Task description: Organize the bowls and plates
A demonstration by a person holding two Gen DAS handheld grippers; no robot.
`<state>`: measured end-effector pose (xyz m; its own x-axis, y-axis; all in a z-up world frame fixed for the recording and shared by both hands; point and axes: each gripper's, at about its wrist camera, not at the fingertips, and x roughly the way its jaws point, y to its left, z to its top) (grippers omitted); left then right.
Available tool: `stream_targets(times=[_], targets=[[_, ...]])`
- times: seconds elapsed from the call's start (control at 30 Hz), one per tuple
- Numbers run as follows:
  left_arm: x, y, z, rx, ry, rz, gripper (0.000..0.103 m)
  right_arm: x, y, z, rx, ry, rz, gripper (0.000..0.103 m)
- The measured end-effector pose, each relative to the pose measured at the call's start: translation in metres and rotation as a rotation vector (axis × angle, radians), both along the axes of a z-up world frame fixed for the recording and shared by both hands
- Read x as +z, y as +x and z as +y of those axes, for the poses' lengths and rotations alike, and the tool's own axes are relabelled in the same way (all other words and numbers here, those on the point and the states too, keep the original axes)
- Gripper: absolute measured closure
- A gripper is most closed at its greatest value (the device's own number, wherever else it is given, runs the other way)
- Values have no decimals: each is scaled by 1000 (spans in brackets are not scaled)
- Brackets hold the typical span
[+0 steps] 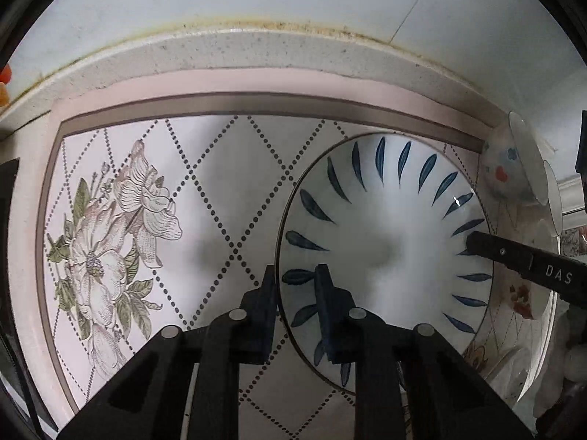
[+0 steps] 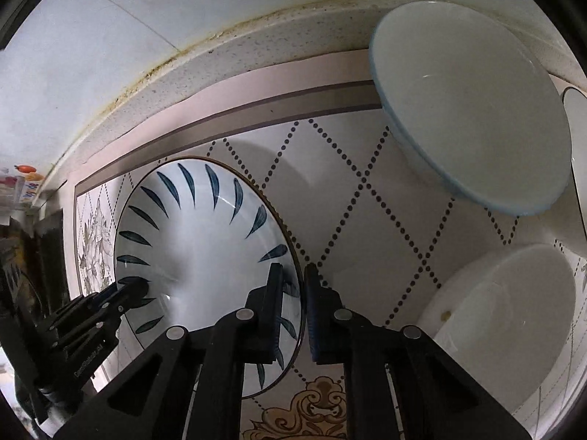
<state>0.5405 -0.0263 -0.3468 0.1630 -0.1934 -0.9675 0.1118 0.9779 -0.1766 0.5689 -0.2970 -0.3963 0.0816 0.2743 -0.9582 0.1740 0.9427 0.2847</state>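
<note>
A white plate with blue leaf marks (image 1: 385,227) lies on the patterned mat; it also shows in the right wrist view (image 2: 205,249). My left gripper (image 1: 296,278) is shut on the plate's left rim, one finger under and one over. My right gripper (image 2: 292,275) is shut on the plate's right rim; its finger (image 1: 513,256) shows in the left wrist view. A pale blue bowl (image 2: 473,102) sits at the upper right and a white bowl (image 2: 513,315) at the lower right.
The flower-print mat (image 1: 220,190) covers a speckled counter (image 1: 256,51) against a white wall. A small flower-print bowl (image 1: 506,168) and more dishes stand right of the plate. A dark object (image 2: 47,242) lies at the left edge.
</note>
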Motion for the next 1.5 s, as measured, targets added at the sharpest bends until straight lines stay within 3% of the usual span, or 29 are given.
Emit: stream_targets(times=[0.2,0.37,0.6,0.77,1.03,1.5], targets=[[27,-21,-1,13,-2,-40,86,19,-16,-3,15,35,-43,90],[69,-52,-10,10,-15,-84,86,50,-42,-14,39,68,-90,90],[117,-107,-30,-10,-49,-129,86,103,-102,-40,63,102,-158,90],[127,-144,-56,-26,-68,-133,86,127,-155,-72,78,110,-180,90],[102,-202,-100,-61,-69,-67,86,130,-228,-117,79,104,-172,90],[45,-216,-139,-99,-10,10,85,57,-268,-154,28,101,-85,90]])
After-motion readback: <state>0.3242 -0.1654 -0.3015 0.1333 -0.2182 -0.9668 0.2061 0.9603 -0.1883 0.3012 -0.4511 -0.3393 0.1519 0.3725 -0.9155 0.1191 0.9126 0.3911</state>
